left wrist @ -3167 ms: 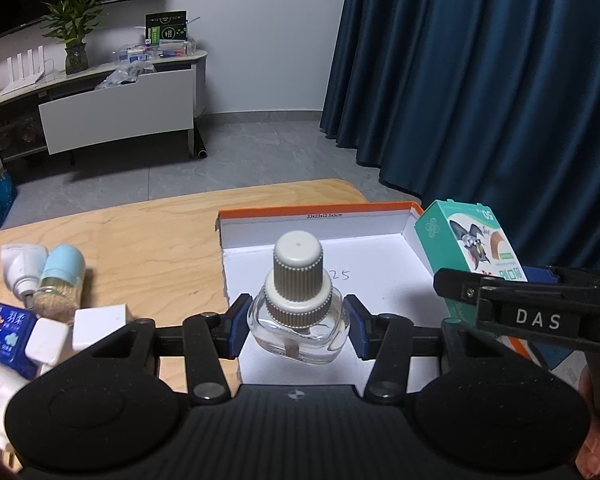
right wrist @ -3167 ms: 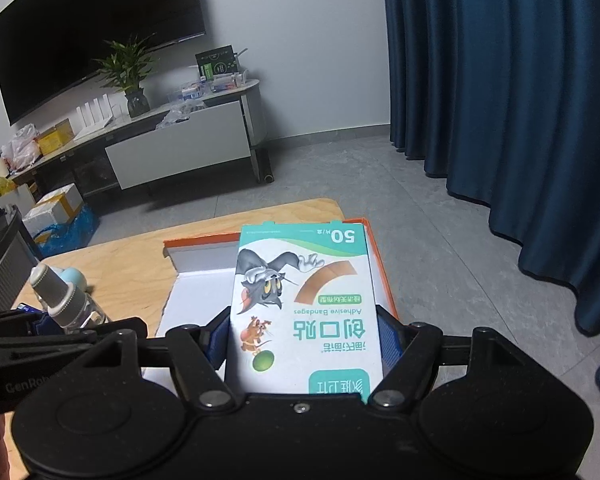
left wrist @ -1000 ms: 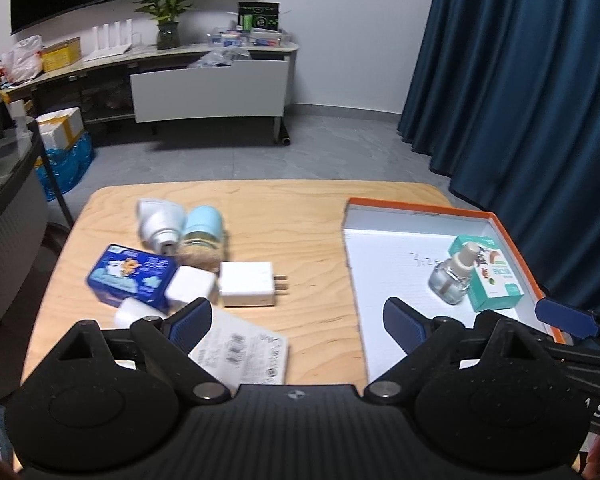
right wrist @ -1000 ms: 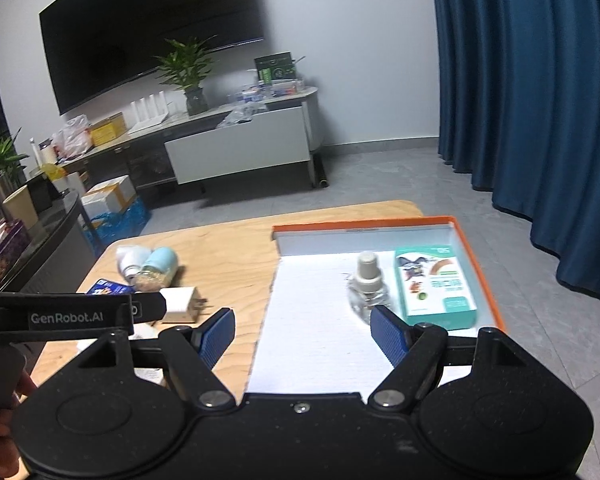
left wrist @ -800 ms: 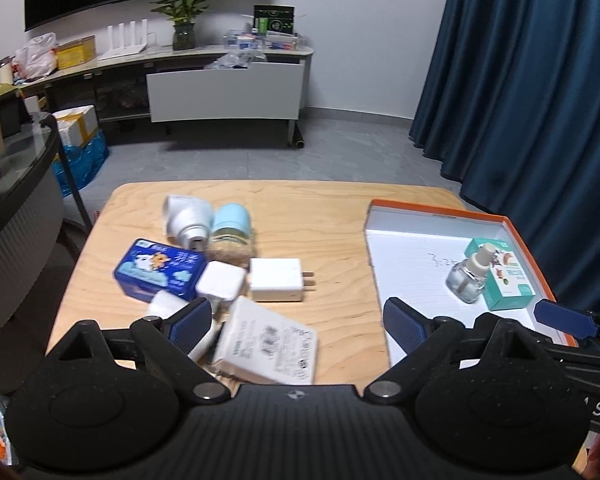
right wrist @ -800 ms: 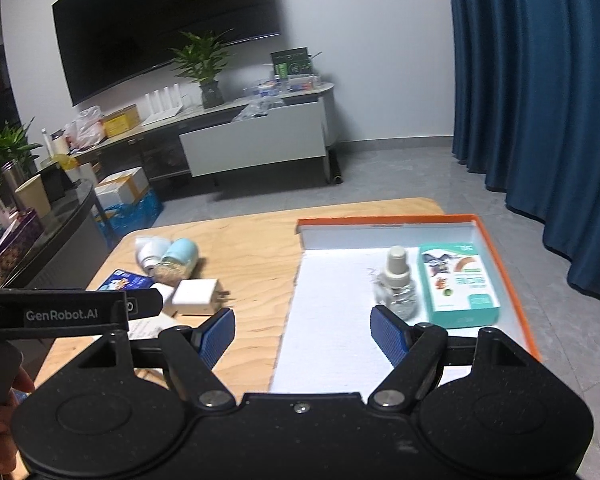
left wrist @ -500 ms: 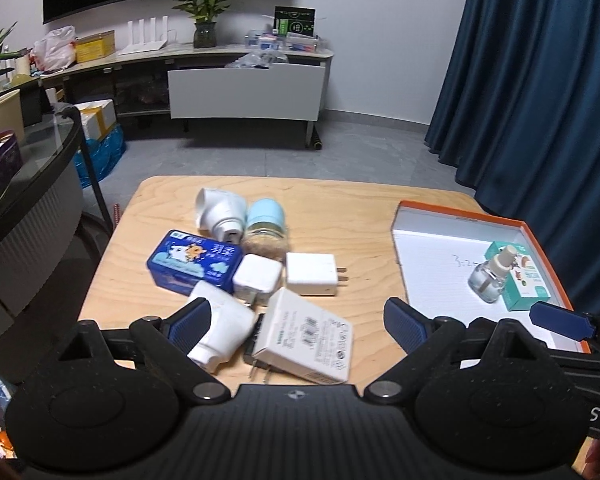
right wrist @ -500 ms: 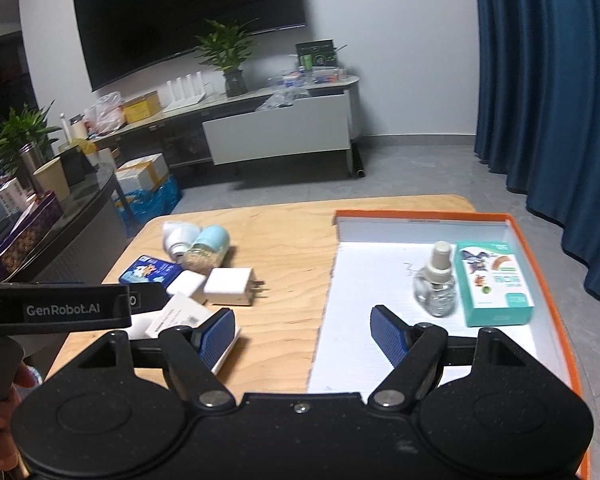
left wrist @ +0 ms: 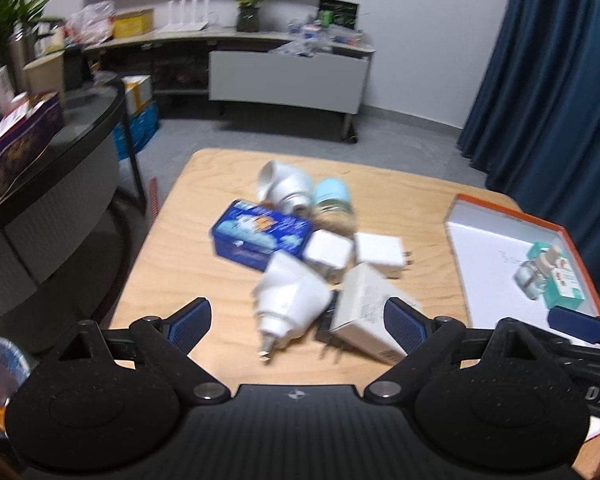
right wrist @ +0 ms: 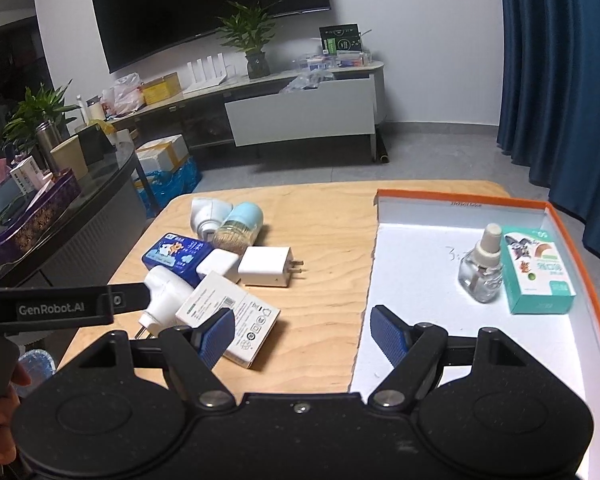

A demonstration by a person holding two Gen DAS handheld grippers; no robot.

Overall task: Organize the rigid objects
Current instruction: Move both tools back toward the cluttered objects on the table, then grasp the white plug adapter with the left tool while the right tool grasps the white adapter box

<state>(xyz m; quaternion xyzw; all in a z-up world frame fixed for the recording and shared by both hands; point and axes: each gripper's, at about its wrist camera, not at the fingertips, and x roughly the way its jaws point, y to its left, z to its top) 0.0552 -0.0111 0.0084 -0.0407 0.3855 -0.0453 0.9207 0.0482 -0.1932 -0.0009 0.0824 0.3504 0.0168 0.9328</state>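
This is a living room in a home. A big TV (right wrist: 204, 12) hangs on the wall at the top, a green plant (right wrist: 252, 36) sits below, and blue curtains (right wrist: 560, 80) hang at right.

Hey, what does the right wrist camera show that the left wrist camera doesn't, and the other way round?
Only the right wrist view shows the black wall-mounted television screen whole, and the printed label on the flat white adapter box sharply. Only the left wrist view shows the open left tool from behind, with the white cone-shaped plug-in device between its blue pads, untouched. Both show the wooden table, the blue tin, and the orange-rimmed white tray holding the clear glass bottle and teal bandage carton.
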